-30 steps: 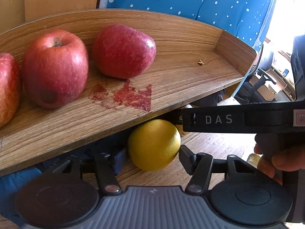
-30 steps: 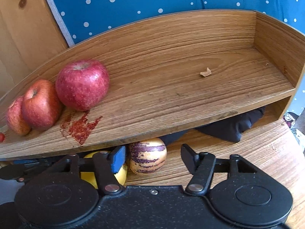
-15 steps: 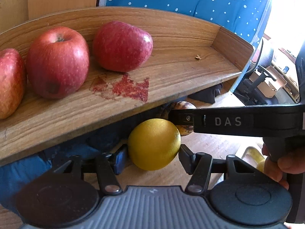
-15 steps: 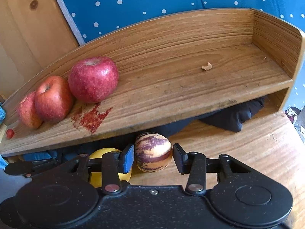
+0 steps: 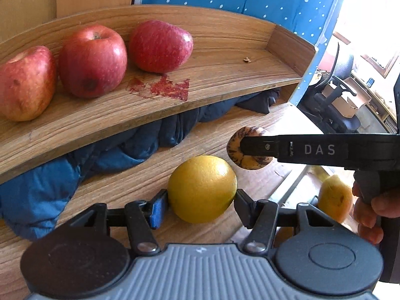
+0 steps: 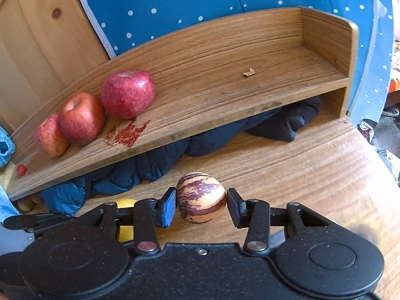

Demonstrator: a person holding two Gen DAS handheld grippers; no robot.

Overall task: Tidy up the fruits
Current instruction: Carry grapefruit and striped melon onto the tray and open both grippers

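Two grippers each clamp one fruit above the table [image 6: 312, 165]: the left gripper [image 5: 198, 203] pinches the orange [image 5: 202, 188], the right gripper [image 6: 201, 206] pinches the striped melon [image 6: 201, 197]. Carry each level over the shelf [image 6: 225, 100] front edge, set down on the bare right half beside the apples [image 6: 128, 93], then release, since round fruit may roll.
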